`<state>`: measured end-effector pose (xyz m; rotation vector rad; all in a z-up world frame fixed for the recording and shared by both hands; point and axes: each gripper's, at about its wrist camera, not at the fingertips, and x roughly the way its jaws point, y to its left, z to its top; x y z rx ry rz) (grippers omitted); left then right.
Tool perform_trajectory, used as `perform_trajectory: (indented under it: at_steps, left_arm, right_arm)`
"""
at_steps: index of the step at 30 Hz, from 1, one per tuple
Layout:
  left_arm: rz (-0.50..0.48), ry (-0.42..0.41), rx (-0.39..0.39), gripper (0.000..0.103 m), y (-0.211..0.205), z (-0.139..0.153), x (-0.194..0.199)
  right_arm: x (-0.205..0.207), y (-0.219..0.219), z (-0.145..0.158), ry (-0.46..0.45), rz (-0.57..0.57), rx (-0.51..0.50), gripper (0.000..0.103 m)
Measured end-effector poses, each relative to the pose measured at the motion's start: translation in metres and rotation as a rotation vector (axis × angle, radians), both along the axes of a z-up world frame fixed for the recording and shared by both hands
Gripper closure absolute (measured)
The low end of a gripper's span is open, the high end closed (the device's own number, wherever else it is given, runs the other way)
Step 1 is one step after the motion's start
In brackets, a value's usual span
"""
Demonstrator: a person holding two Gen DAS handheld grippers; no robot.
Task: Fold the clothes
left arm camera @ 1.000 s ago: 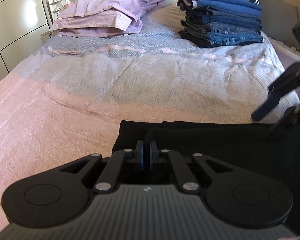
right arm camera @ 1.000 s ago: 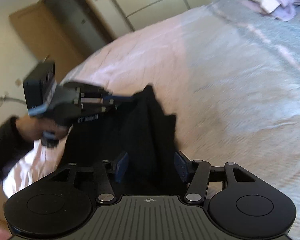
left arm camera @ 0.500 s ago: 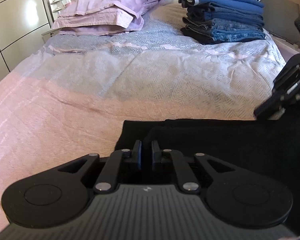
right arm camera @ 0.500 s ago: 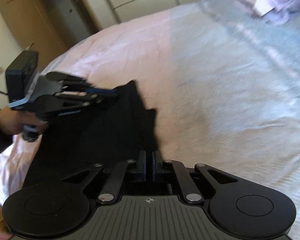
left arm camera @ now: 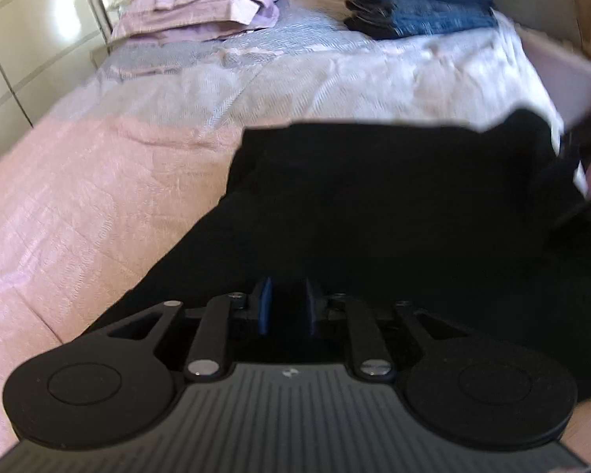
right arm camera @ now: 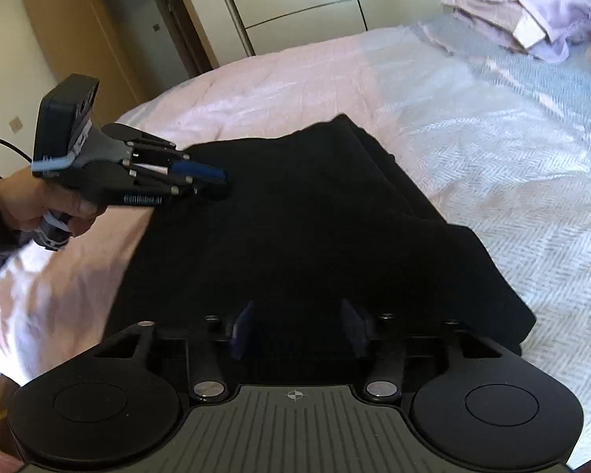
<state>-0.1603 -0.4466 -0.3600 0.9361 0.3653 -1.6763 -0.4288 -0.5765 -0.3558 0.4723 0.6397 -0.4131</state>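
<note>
A black garment [left arm camera: 374,205] lies folded on the bed, also in the right wrist view [right arm camera: 315,228]. My left gripper [left arm camera: 285,307] sits low over its near edge with the jaws a little apart and nothing clamped between them. It also shows in the right wrist view [right arm camera: 212,181] at the garment's left edge. My right gripper [right arm camera: 297,327] is open over the garment's other end, pads wide apart. Part of it shows blurred at the right edge of the left wrist view [left arm camera: 583,181].
A stack of folded blue clothes [left arm camera: 421,4] stands at the far right of the bed [left arm camera: 98,181]. Lilac pillows [left arm camera: 216,4] lie at the head, also in the right wrist view [right arm camera: 532,12]. Wardrobe doors [right arm camera: 295,8] and a wooden door [right arm camera: 98,39] stand beyond the bed.
Both grippers have opened and let go of the black garment. The garment now lies flatter and spread wider on the bed. The right gripper had shut half a second ago.
</note>
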Motion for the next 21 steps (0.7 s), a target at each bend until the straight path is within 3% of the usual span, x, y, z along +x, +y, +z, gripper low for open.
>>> perform_trajectory:
  at_steps: [5, 9, 11, 16, 21]
  left_arm:
    - [0.028, -0.012, -0.016, 0.086, 0.012, 0.018, 0.009]
    - [0.074, 0.012, -0.001, 0.085, 0.029, 0.012, 0.031]
    - [0.093, 0.014, -0.011, 0.083, 0.039, 0.015, 0.038]
    - [0.099, -0.065, -0.062, 0.073, 0.066, 0.032, 0.046]
    - [0.017, -0.236, -0.080, 0.071, 0.100, 0.025, 0.045]
  right_arm:
    - [0.004, 0.020, 0.024, 0.017, 0.011, -0.050, 0.050]
    - [0.005, 0.040, 0.006, 0.052, 0.034, -0.047, 0.049]
    - [0.006, 0.046, 0.011, 0.046, 0.025, -0.046, 0.048]
    - [0.013, 0.070, 0.039, 0.038, 0.056, -0.097, 0.048]
    - [0.030, 0.111, 0.039, 0.087, 0.156, -0.176, 0.046]
